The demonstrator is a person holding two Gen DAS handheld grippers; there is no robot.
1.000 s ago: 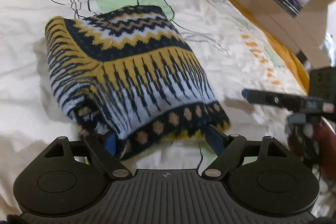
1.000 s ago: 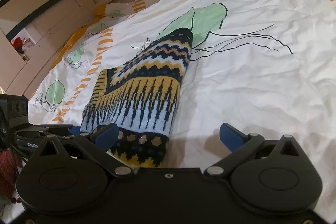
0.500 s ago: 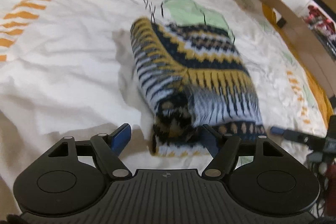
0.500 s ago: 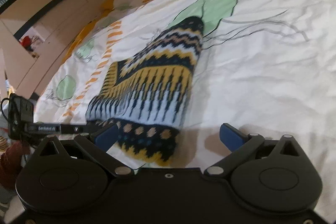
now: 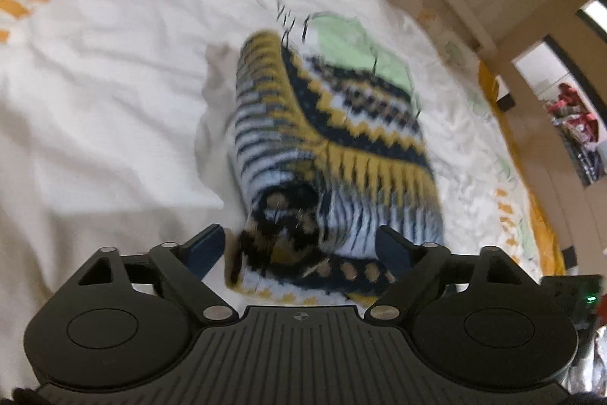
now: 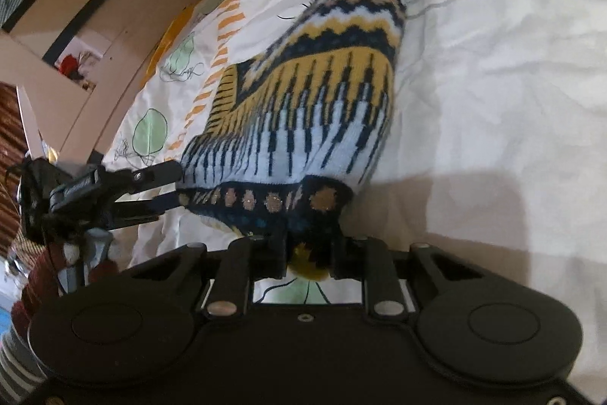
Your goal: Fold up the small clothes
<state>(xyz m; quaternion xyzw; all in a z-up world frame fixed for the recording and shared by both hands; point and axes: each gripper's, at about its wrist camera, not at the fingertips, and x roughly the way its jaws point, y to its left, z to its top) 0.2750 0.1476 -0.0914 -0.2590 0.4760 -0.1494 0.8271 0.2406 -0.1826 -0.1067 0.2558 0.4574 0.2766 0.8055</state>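
Right gripper point(image 6: 305, 259) closing on sweater point(image 6: 322, 124) hem.

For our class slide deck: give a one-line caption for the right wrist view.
Right gripper jaws closing on the hem of a folded patterned sweater lying on a white bedsheet.

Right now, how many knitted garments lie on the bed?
1: a sweater mid-bed, its hem at both tongs. Others may lie outside the views.
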